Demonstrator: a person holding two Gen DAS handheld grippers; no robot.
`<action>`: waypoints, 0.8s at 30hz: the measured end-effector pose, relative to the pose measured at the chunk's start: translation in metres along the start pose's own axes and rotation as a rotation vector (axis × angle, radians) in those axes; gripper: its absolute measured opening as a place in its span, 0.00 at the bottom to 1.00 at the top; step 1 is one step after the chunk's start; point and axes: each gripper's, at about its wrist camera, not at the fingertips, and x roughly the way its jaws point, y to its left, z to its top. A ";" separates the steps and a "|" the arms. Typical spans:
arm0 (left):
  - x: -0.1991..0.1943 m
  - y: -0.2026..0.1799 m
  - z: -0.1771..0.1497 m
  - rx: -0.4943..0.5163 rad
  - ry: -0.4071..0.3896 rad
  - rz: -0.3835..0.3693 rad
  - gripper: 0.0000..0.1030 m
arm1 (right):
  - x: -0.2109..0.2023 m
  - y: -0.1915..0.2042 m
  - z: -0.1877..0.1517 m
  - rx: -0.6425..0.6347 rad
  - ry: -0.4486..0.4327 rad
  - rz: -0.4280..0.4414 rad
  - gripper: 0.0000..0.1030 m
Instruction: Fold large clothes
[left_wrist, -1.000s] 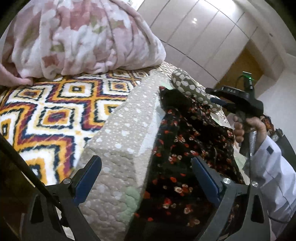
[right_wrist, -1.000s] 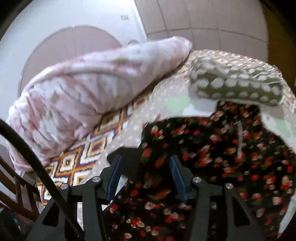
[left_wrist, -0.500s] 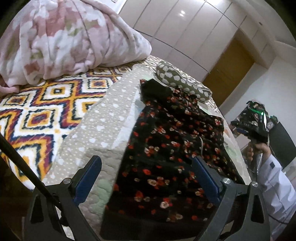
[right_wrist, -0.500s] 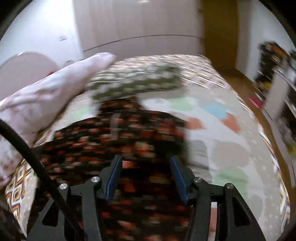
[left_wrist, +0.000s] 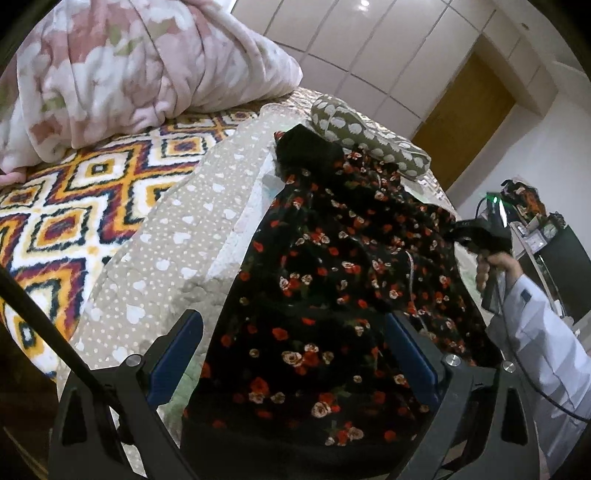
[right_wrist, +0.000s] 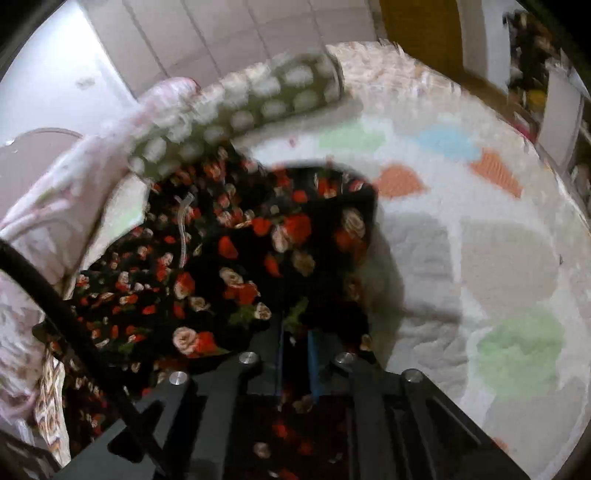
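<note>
A black floral dress lies spread along the quilt that covers the bed, its far end just below a spotted olive pillow. To the left of the quilt a bright diamond-patterned blanket shows, and a pink fluffy duvet is heaped at the head end, resting on that blanket.

The left gripper hangs over the near end of the dress with its blue-padded fingers spread wide, one over the quilt's edge, the other over the fabric. Nothing sits between them; whether the tips touch the cloth I cannot tell.

The right gripper is on the opposite side of the dress, and its jaws are drawn nearly together with dark floral cloth pinched in the narrow gap. From the left wrist view the same right gripper appears at the dress's right edge, gripped by a hand in a pale sleeve. In the right wrist view the dress bunches up toward the gripper, its right edge raised off the quilt, which here shows pastel patches. That view is blurred, so finer folds are hard to read. The pillow lies across the far end of the dress.
</note>
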 end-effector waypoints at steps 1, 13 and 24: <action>0.001 0.001 0.001 -0.001 -0.002 0.001 0.95 | -0.003 0.007 0.006 -0.045 -0.022 -0.044 0.09; 0.003 0.008 -0.001 -0.016 -0.003 -0.002 0.95 | -0.028 -0.005 0.012 -0.091 -0.139 -0.371 0.17; -0.011 0.017 -0.006 -0.027 -0.034 -0.009 0.95 | -0.076 0.158 -0.021 -0.421 -0.121 0.089 0.16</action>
